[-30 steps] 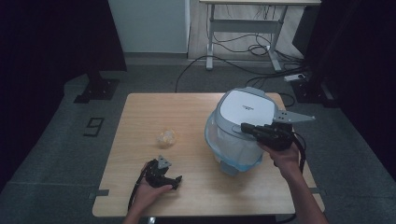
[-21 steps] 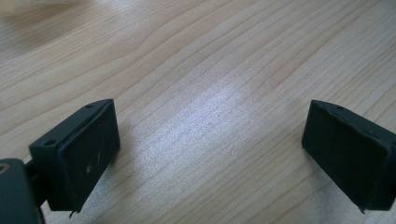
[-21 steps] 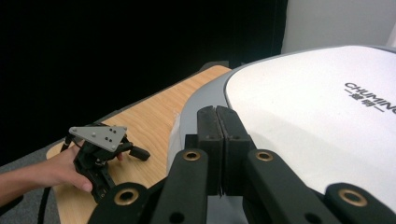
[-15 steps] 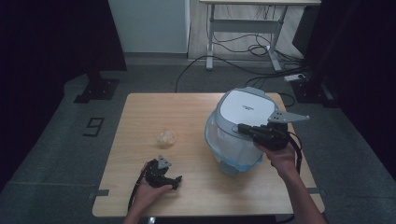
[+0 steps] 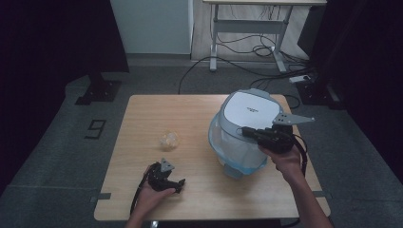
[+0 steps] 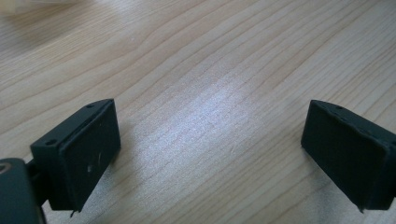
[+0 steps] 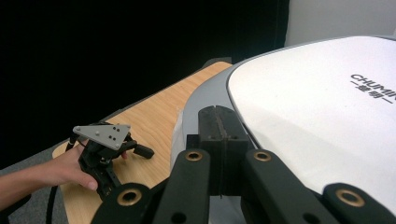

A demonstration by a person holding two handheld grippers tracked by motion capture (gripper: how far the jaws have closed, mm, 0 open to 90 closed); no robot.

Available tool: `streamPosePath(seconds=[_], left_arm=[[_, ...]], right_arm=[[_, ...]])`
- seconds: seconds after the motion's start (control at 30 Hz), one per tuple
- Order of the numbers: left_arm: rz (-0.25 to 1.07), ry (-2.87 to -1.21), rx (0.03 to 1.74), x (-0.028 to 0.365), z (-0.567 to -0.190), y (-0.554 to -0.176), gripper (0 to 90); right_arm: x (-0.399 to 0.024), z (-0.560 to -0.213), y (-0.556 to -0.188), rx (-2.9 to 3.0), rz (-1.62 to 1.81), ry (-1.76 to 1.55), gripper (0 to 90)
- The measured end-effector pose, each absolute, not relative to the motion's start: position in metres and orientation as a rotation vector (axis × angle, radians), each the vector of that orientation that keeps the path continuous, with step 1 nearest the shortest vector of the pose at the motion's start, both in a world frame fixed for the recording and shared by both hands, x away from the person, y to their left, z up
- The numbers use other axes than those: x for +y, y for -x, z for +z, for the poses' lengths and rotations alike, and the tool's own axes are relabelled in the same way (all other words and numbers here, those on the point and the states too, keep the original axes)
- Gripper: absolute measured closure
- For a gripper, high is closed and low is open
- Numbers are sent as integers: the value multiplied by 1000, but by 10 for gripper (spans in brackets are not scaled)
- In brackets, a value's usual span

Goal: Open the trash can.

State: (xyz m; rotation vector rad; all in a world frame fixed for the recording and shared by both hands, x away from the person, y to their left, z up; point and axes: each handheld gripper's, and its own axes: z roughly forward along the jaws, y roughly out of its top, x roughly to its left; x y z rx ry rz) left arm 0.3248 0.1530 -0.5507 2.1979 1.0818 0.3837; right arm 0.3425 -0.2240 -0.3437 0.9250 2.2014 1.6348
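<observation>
- Jaws of the right gripper [image 7: 218, 140] are pressed flat together with nothing between them, at the grey rim of the appliance's lid [image 7: 322, 116].
- Seen from the high view, the right gripper [image 5: 252, 132] is held level against the upper side of the white and pale blue appliance [image 5: 240, 142], which stands on the right half of the tabletop [image 5: 157, 114].
- Jaws of the left gripper [image 6: 210, 154] are spread wide over bare wood, with nothing held.
- From the high view, the left gripper [image 5: 178, 183] is rested near the tabletop's front edge, well apart from the appliance.
- A small pale crumpled object [image 5: 169, 140] is seen between the left gripper and the appliance, touched by neither.
</observation>
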Motion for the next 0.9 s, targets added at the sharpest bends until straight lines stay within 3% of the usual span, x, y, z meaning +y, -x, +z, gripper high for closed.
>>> streamPosePath(seconds=[0.37, 0.57, 0.9], left_arm=[[383, -2198, 1081, 153, -551, -325, 43], [383, -2198, 1081, 153, -551, -325, 43], [383, -2197, 1083, 153, -551, -325, 42]], right_arm=[[-224, -343, -337, 2185, 1626, -898, 893], [-242, -342, -327, 2108, 1658, -893, 847], [-290, -357, -297, 1961, 1629, -940, 546]])
